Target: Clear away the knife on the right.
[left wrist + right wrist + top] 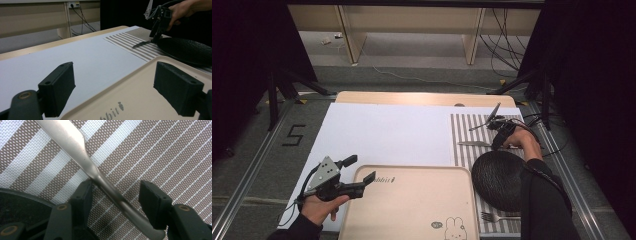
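Two jaws straddle the knife (86, 162), right gripper view.

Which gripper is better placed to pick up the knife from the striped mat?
Right. The right gripper already straddles the knife handle on the striped mat, jaws not yet pressing. The left gripper hovers open over the tray.
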A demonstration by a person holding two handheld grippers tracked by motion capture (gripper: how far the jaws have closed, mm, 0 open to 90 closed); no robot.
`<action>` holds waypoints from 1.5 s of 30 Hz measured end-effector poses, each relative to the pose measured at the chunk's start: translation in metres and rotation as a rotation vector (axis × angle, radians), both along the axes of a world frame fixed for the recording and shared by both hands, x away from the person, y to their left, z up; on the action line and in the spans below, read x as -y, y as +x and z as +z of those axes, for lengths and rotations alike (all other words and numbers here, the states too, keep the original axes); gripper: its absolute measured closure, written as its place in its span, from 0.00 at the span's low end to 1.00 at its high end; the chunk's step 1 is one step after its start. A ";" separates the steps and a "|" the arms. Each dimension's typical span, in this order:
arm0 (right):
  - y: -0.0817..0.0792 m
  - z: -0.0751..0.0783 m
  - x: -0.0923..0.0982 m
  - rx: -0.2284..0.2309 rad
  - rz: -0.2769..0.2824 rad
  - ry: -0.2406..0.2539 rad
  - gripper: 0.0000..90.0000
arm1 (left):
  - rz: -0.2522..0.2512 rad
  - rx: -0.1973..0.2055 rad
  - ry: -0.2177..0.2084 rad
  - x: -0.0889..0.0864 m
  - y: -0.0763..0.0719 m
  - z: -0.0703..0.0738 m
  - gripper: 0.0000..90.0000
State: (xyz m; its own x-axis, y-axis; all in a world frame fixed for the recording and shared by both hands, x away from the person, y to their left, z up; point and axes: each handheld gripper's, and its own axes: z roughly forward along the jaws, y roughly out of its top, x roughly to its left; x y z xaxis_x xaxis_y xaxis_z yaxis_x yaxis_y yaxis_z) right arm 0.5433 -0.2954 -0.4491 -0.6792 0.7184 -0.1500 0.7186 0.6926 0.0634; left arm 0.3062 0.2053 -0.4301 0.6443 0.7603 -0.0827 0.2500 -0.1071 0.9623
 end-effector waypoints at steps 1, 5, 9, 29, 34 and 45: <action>0.000 0.000 0.000 -0.001 0.000 -0.002 0.52 | 0.000 0.000 0.000 0.000 0.000 0.000 0.18; 0.000 0.000 -0.001 -0.008 0.003 -0.002 0.56 | -0.001 0.000 0.002 0.000 0.000 0.000 0.18; -0.001 0.000 -0.001 -0.008 0.020 0.006 0.60 | 0.000 0.001 0.004 0.000 0.000 0.000 0.18; -0.001 0.000 -0.002 -0.037 0.048 0.028 0.76 | -0.003 0.003 0.007 0.000 -0.001 0.000 0.18; -0.002 0.000 -0.003 -0.044 0.060 0.030 0.79 | -0.002 0.002 0.007 0.000 -0.001 0.000 0.18; -0.002 0.000 -0.005 -0.054 0.107 0.023 0.88 | -0.003 0.003 0.008 0.000 -0.001 0.000 0.18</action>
State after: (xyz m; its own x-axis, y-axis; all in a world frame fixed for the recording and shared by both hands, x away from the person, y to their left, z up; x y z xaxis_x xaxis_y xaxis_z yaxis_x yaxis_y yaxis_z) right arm 0.5414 -0.2902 -0.4494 -0.7586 0.6445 -0.0957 0.6437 0.7641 0.0431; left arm 0.3054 0.2050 -0.4299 0.6466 0.7591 -0.0747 0.2464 -0.1152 0.9623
